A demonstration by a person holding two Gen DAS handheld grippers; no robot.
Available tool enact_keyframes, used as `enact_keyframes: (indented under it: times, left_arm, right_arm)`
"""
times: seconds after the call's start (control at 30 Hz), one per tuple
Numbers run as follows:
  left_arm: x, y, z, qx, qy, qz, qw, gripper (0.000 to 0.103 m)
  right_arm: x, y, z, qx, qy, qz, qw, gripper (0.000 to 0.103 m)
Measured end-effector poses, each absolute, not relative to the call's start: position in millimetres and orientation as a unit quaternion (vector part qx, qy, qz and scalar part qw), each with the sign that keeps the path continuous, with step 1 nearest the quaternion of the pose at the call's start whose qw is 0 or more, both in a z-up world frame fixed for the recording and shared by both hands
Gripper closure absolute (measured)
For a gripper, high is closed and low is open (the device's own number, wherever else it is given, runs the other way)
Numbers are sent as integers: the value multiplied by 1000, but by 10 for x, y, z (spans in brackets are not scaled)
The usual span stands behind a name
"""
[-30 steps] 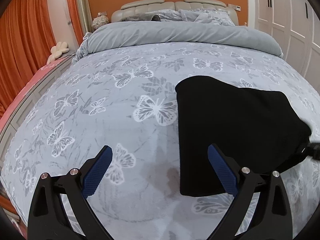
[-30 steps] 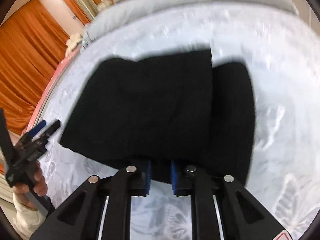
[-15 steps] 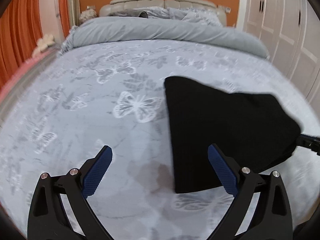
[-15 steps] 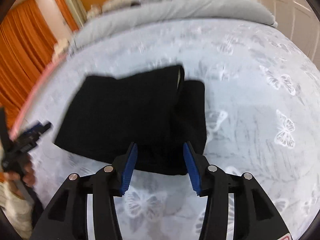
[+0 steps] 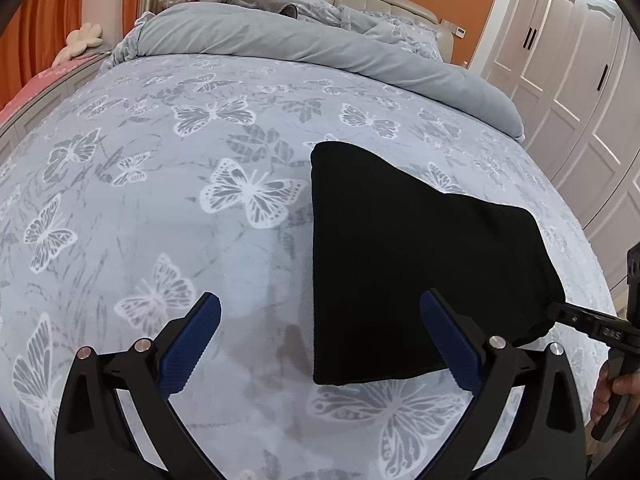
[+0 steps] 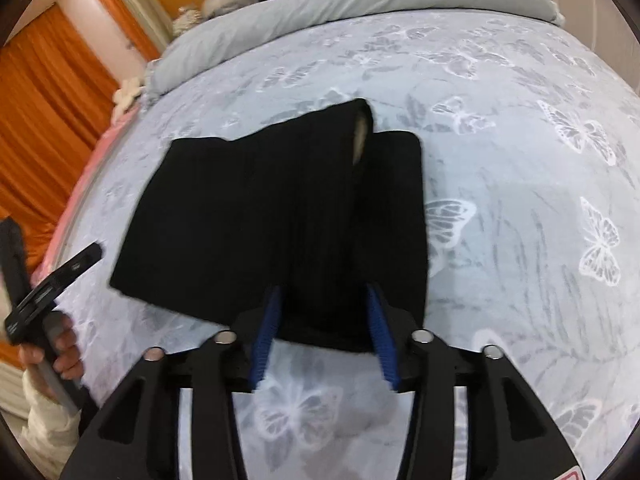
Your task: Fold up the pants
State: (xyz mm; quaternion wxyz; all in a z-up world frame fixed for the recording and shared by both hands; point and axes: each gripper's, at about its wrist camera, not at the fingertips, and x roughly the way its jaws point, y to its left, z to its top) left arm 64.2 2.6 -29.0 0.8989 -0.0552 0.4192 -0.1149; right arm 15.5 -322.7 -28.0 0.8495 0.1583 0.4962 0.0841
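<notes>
The black pants [image 5: 416, 256] lie folded into a thick rectangle on the butterfly bedspread [image 5: 200, 184]. In the right wrist view the pants [image 6: 260, 216] show a top layer lapped over a lower one, with a pale lining at the far fold. My left gripper [image 5: 320, 332] is open and empty, hovering at the pants' near left corner. My right gripper [image 6: 324, 320] is open at the pants' near edge, its blue pads [image 6: 268, 320] on either side of the cloth. The right gripper also shows at the right edge of the left wrist view [image 5: 588, 320].
A rolled grey duvet [image 5: 320, 48] and a padded headboard lie at the far end of the bed. White wardrobe doors [image 5: 580, 80] stand to the right. Orange curtains [image 6: 48, 112] hang on the left side.
My right gripper opened and let go of the pants' edge, then drew back slightly. The pants settled flat. My left gripper stayed open and swung a little over the bed.
</notes>
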Motion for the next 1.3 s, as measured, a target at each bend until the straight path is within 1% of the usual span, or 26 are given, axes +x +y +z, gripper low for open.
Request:
enact_keyframes:
  times: [0.07,0.1,0.13,0.2,0.27,0.3,0.33,0.37,0.4,0.53,0.6,0.63,0.67,0.7,0.73,0.77,0.8,0.83,0.87,0.9,0.93,1.0,1.07,1.13,1.23,1.3]
  left_arm:
    - [638,37,-287,-55,418,-116,899,5]
    - [636,34,-288,-55,418,-115,900,5]
    - [637,30,-285,-55,418,-116,899,5]
    - [624,25,-275,-52,416,-118,900,5]
    - [611,-3,-267,-45,413,-118,902,5]
    - [608,-15,-265,-41,412,-119,902,5]
    - [600,-34,-266,-35,411,-119,903,5]
    - [593,-53,-269,-30,410,-120,903,5]
    - [586,-65,-273,-27,410,-120,904,5]
    - [572,-96,-283,-24,410,-126,903,5]
    - [567,-111,-280,-21,408,-129,904,5]
    - [569,-119,-290,-19,408,-128,904,5]
    - [570,-132,-308,-16,409,-126,903,5]
    - [585,-154,-349,-10,415,-124,901,5]
    - [602,-170,-390,-6,420,-121,899,5]
    - [617,-180,-424,-4,425,-118,897,5]
    - [637,-185,-446,-5,430,-117,895,5]
    - [636,-178,-442,-9,430,-117,895,5]
    - [639,-166,-421,-17,429,-122,895,5]
    - [635,-157,-399,-24,427,-125,895,5]
    - [629,-150,-386,-28,425,-127,896,5]
    - [638,-138,-354,-34,421,-131,897,5]
    - [676,-141,-350,-40,421,-134,896,5]
    - [751,-158,-362,-60,426,-145,891,5]
    - [928,-222,-514,-102,454,-185,866,5]
    - [1019,-257,-697,-123,481,-195,846,5]
  right_arm:
    - [123,-3163,-244,127,498,91,853,54]
    - [122,-3093,-270,95,503,99,853,50]
    - [122,-3093,-270,95,503,99,853,46]
    - [138,-3011,-312,65,503,104,855,45]
    - [185,-2866,-374,11,508,108,854,39]
    - [185,-2866,-374,11,508,108,854,36]
    - [199,-2852,-392,6,510,108,854,40]
    - [253,-2864,-429,13,512,100,853,47]
    - [273,-2891,-399,18,512,94,854,85]
    - [117,-3064,74,62,445,95,888,89]
    - [92,-3168,60,63,449,87,887,89]
    - [131,-3238,-103,60,477,76,874,88]
    - [188,-3287,-330,63,515,70,852,86]
    - [219,-3306,-470,64,534,61,841,80]
    - [223,-3295,-547,65,543,58,835,67]
    - [201,-3268,-496,59,536,57,840,67]
    - [162,-3238,-380,50,521,57,850,64]
    - [94,-3231,-211,51,495,60,865,51]
    - [36,-3254,-76,61,473,63,876,45]
    - [3,-3286,9,72,459,66,883,32]
    - [-23,-3338,115,92,441,68,890,28]
    - [15,-3488,211,149,412,77,896,24]
    - [187,-3606,130,202,410,76,886,23]
    - [430,-3634,-75,232,439,73,865,23]
    - [740,-3552,-561,236,522,37,819,22]
    - [774,-3509,-722,242,528,40,813,20]
